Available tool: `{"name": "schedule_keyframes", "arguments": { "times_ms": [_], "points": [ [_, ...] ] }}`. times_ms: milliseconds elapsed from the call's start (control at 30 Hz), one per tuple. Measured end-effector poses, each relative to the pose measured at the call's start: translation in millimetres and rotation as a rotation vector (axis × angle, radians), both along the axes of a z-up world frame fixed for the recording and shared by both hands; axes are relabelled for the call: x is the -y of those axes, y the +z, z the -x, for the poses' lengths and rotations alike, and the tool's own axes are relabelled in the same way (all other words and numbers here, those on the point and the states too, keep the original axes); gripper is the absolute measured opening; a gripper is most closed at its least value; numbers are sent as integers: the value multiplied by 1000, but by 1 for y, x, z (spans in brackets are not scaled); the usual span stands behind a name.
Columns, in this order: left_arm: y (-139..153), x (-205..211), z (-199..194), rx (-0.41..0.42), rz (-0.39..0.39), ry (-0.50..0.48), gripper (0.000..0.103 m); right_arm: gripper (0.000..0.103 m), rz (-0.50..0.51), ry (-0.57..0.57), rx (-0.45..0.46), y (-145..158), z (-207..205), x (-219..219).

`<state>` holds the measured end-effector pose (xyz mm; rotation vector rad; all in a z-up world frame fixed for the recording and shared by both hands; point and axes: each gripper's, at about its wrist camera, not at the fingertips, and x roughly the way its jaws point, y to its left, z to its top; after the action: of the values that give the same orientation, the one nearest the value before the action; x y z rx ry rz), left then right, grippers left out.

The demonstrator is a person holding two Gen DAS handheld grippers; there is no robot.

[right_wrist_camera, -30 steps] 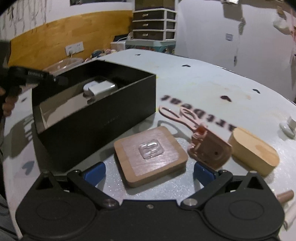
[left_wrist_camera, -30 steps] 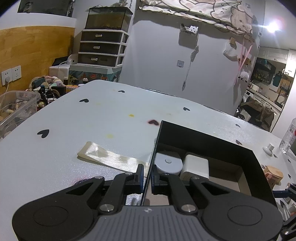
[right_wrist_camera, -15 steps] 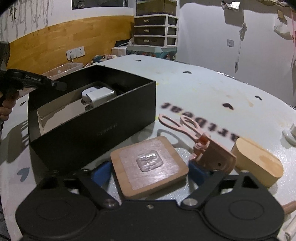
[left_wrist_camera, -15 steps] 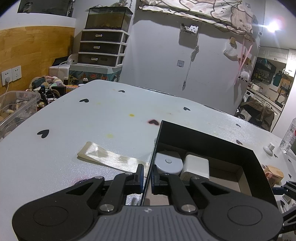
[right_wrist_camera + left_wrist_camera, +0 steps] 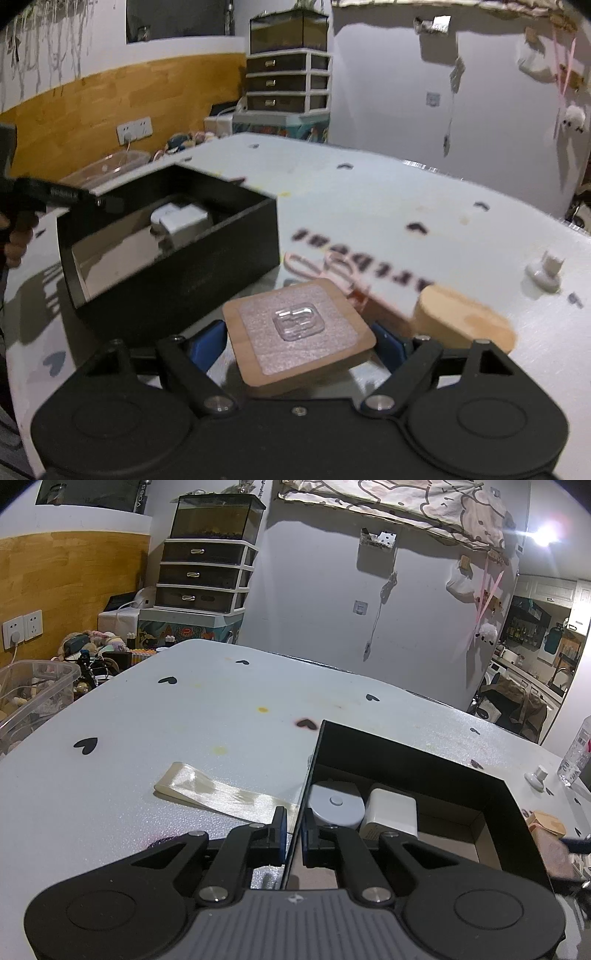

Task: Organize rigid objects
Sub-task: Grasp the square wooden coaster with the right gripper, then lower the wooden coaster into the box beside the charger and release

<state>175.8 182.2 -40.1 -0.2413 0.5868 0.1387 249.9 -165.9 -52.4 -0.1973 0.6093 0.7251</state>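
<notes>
A black open box [image 5: 413,760] [image 5: 192,266] sits on the white table. It holds a grey round puck [image 5: 334,806] and a white square charger [image 5: 391,812] [image 5: 181,221]. My left gripper [image 5: 293,834] is shut on the box's near wall. My right gripper [image 5: 299,339] is shut on a square wooden coaster with a clear plastic piece [image 5: 299,330] and holds it lifted off the table, right of the box. A pink scissors-shaped item [image 5: 325,267] and an oval wooden block [image 5: 461,319] lie behind the coaster.
A cream ribbon strip [image 5: 218,795] lies left of the box. A small white knob [image 5: 546,271] [image 5: 535,775] stands at the right. A clear plastic bin [image 5: 33,690] and a drawer unit [image 5: 203,576] stand beyond the table's left edge.
My right gripper closed on the wooden coaster and lifted it upward off the table. The left gripper and the box have stayed still.
</notes>
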Motion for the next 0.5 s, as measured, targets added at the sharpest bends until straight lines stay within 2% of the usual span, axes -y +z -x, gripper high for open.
{"name": "schedule_keyframes", "arguments": {
  "times_ms": [167,333,400,500],
  "points": [
    [1,0,-1,2,2,-1,7,85,-60,35,55,33,1,3],
    [1,0,0,7,11,-1,7,85,-113,165,104,66,-1,-19],
    [1,0,0,8,12,-1,7,85,-101,226,102,71,-3,-39],
    [0,0,0,7,10,-2,7,85,-33,312,93,69,-6,-71]
  ]
}}
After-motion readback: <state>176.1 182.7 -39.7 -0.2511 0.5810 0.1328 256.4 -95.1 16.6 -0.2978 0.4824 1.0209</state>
